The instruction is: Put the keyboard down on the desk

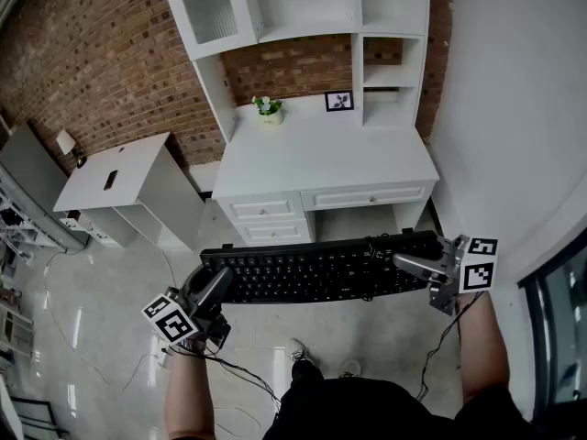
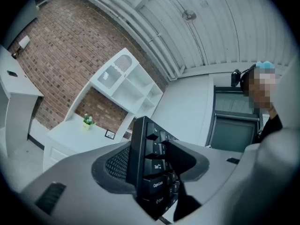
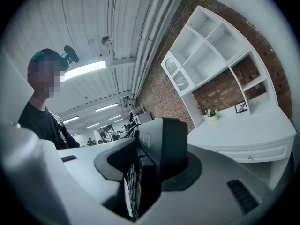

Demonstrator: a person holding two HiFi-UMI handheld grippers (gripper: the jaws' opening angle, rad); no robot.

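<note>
A black keyboard (image 1: 321, 269) hangs level in the air in front of the white desk (image 1: 321, 159), held by both ends. My left gripper (image 1: 213, 287) is shut on its left end; in the left gripper view the Tab and Caps Lock keys of the keyboard (image 2: 152, 165) sit clamped between the jaws. My right gripper (image 1: 417, 262) is shut on its right end, where the keyboard (image 3: 154, 163) shows edge-on between the jaws. The desk (image 2: 79, 135) lies ahead and below, apart from the keyboard.
On the desk's back stand a small potted plant (image 1: 269, 109) and a framed picture (image 1: 338, 101), under a white shelf hutch (image 1: 303, 7). A low white cabinet (image 1: 115, 186) stands left. Cables (image 1: 238, 369) trail on the floor. White wall (image 1: 514, 108) at right.
</note>
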